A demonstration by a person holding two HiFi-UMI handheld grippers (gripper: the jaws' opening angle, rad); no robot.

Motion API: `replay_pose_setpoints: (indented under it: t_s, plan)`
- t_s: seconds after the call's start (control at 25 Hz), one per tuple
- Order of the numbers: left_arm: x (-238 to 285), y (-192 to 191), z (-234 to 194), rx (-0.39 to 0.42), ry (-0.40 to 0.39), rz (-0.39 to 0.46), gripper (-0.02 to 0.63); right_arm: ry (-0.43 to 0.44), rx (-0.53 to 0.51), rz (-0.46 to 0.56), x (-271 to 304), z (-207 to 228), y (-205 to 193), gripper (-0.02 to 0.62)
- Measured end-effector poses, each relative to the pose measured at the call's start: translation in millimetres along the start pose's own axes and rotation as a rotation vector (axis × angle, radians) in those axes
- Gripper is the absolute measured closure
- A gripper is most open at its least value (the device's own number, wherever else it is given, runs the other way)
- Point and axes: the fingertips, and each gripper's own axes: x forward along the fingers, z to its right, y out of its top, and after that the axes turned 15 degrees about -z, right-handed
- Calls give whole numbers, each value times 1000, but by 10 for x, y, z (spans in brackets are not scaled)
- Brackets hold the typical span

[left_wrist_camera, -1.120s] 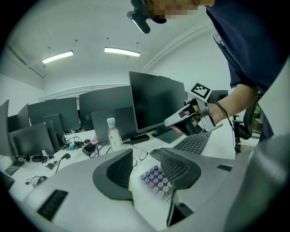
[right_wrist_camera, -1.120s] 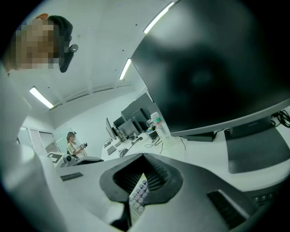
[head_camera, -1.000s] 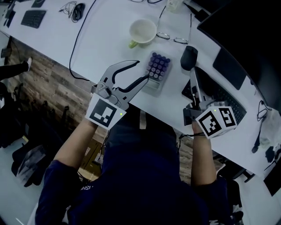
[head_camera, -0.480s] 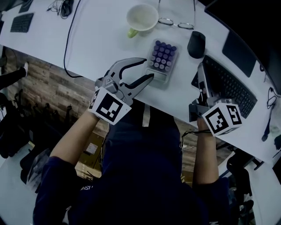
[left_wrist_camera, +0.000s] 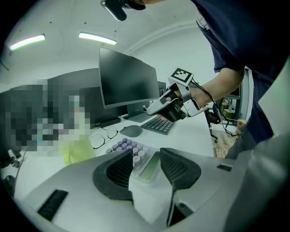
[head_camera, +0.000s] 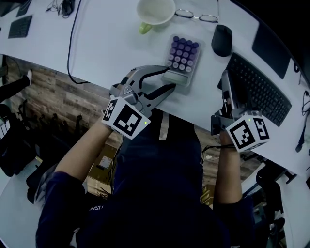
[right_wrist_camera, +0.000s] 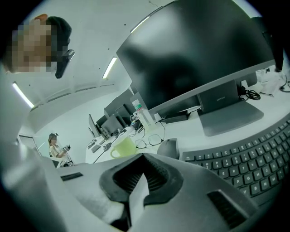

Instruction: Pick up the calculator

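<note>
Left gripper (left_wrist_camera: pixel 147 155): jaws spread, nothing clamped. The near, display end of the calculator (head_camera: pixel 181 57) lies in the gap between the two ribbed pads (left_wrist_camera: pixel 121 168); whether either pad touches its casing cannot be told. The calculator rests flat on the white desk (head_camera: pixel 111 43), close to the desk's near edge, with its purple keys at the far end.

Right gripper (right_wrist_camera: pixel 143 172): jaws closed against each other with nothing between them. It is held at the near left corner of the black keyboard (head_camera: pixel 264 92), to the right of the calculator and apart from it; contact with the keyboard cannot be told. Each gripper carries a cube with square markers, and a forearm in a dark sleeve reaches to each.

Beyond the calculator: a pale mug with a green handle (head_camera: pixel 156 10) at its far left, a pair of spectacles (head_camera: pixel 196 17) just behind it, and a black mouse (head_camera: pixel 222 39) at its far right, between spectacles and keyboard. A dark cable (head_camera: pixel 72 43) crosses the desk's left part.

At the back of the desk: a dark monitor (right_wrist_camera: pixel 199 50) on a stand, behind the keyboard.
</note>
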Motion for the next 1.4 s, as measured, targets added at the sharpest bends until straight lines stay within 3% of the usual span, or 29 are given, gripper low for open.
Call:
replay_pose_setpoints:
  t_s: [0.72,1.4]
  plan:
    - [239,-143,231,252,4,-62,402,-9,41,12,-11,94,-217,591]
    - [344,-222,316,413,58,-87,408,7,57,39,-43,33,-248,591]
